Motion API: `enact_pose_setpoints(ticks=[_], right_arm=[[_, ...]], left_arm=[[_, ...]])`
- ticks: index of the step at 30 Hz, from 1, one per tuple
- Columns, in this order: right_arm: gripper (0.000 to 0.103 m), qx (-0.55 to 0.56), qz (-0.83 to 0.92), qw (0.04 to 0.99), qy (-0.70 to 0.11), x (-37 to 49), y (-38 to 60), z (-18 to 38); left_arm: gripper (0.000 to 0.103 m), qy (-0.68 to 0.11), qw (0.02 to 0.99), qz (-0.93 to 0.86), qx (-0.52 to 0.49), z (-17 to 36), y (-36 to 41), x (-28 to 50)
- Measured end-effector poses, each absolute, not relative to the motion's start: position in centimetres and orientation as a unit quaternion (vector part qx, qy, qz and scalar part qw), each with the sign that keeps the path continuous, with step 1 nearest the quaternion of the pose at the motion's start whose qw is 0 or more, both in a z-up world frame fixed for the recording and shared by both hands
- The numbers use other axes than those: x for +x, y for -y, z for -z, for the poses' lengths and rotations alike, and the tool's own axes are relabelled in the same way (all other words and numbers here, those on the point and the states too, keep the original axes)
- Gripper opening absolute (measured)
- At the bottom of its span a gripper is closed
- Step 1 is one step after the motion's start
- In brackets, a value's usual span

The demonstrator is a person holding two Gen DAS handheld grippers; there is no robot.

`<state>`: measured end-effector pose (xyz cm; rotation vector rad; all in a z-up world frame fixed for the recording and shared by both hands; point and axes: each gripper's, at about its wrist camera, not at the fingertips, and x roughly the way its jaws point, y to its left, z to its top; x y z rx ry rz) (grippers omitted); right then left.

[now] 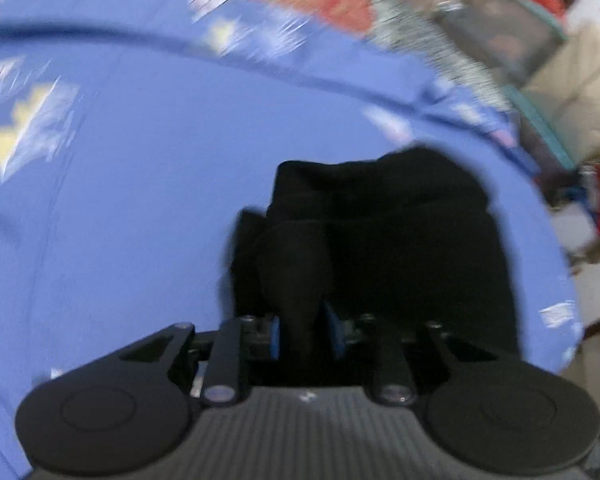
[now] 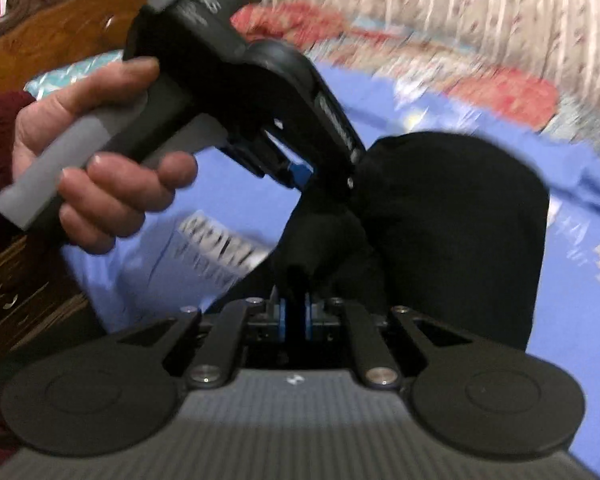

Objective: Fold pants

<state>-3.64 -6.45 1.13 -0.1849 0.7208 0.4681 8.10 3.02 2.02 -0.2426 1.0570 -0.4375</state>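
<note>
Left wrist view: a blurred, fisheye look down the left gripper point(image 1: 306, 320) at a pair of black pants point(image 1: 400, 240). The pants lay bunched in the lower middle and right of the frame on a blue bedsheet point(image 1: 140, 180) printed with pale yellow and white shapes. A fold of the black cloth ran down between the two blue pads point(image 1: 337, 334), and the gripper was narrowed and clamped on it. Along the top of the frame a red and cream floral cover point(image 1: 332, 0) showed beyond the sheet, and at the upper right were blurred household things too smeared to identify.

Right wrist view: the right gripper point(image 2: 296, 314) filled the bottom of the frame, its blue pads point(image 2: 283, 318) nearly together with a thin fold of the black pants point(image 2: 460, 220) pinched between them. The pants rose as a dark mound in the middle right, resting on the same blue bedsheet point(image 2: 560, 340). At the upper left a person's hand point(image 2: 80, 160) gripped the grey handle of the left gripper point(image 2: 300, 172), which reached down to the top edge of the pants. A dark red sleeve showed at the far left edge. Behind the hand stood a carved wooden headboard point(image 2: 60, 40), and a pale patterned curtain point(image 2: 460, 12) hung at the upper right.
</note>
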Motion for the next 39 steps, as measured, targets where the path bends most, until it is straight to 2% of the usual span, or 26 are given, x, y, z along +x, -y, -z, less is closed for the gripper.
enact_pose_setpoints(ticks=[3, 5, 6, 8, 11, 14, 21, 24, 26, 28, 30, 32, 33, 35, 39], right_arm=[[0.018, -0.081, -0.242, 0.893, -0.37, -4.8, 5.6, -0.9], [0.033, -0.065, -0.261, 0.895, -0.356, -5.8, 6.2, -2.5], [0.034, -0.046, -0.274, 0.897, -0.344, -6.4, 6.9, -3.4], [0.035, -0.015, -0.274, 0.911, -0.308, -7.0, 9.1, -5.7], [0.034, 0.027, -0.231, 0.932, -0.278, -6.3, 12.2, -7.4], [0.034, 0.033, -0.166, 0.944, -0.284, -3.5, 14.1, -7.8], [0.034, -0.033, -0.134, 0.929, -0.344, 1.4, 11.6, -3.5], [0.034, -0.046, -0.1, 0.921, -0.374, 3.1, 11.9, -1.1], [0.034, -0.062, -0.091, 0.924, -0.366, 2.5, 10.9, -1.1], [0.034, -0.088, -0.092, 0.924, -0.36, 1.9, 10.6, -1.5], [0.035, -0.068, -0.096, 0.93, -0.348, 1.4, 11.5, -2.1], [0.047, 0.0, -0.1, 0.939, -0.33, 0.3, 13.7, -3.1], [0.049, 0.045, -0.102, 0.941, -0.318, -0.8, 14.8, -4.0], [0.048, 0.09, -0.121, 0.945, -0.292, -2.9, 16.0, -5.2], [0.047, 0.064, -0.156, 0.937, -0.305, -5.7, 15.6, -5.2]], left_arm=[[0.032, -0.49, 0.84, 0.203, -0.114, -1.3, -2.7, 8.0], [0.038, -0.478, 0.849, 0.205, -0.094, -2.1, -2.0, 7.7], [0.041, -0.473, 0.853, 0.203, -0.084, -2.4, -1.7, 7.4], [0.054, -0.466, 0.861, 0.193, -0.067, -3.0, -1.5, 7.0], [0.064, -0.466, 0.865, 0.179, -0.059, -3.5, -1.3, 6.2], [0.07, -0.463, 0.866, 0.18, -0.063, -4.0, -1.5, 5.3], [0.07, -0.453, 0.879, 0.148, 0.023, -3.6, 0.0, 3.5], [0.072, -0.47, 0.87, 0.145, 0.016, -2.2, -0.1, 4.0], [0.078, -0.468, 0.872, 0.141, 0.018, -1.9, -0.4, 4.0], [0.079, -0.469, 0.871, 0.145, 0.015, -1.9, -0.8, 4.0], [0.079, -0.468, 0.87, 0.156, -0.003, -2.7, -1.5, 4.2], [0.085, -0.457, 0.873, 0.168, -0.029, -3.8, -2.6, 4.0], [0.089, -0.451, 0.874, 0.174, -0.046, -4.3, -3.3, 4.1], [0.091, -0.448, 0.873, 0.181, -0.065, -4.7, -4.2, 4.2], [0.091, -0.464, 0.866, 0.174, -0.061, -3.9, -3.7, 4.9]])
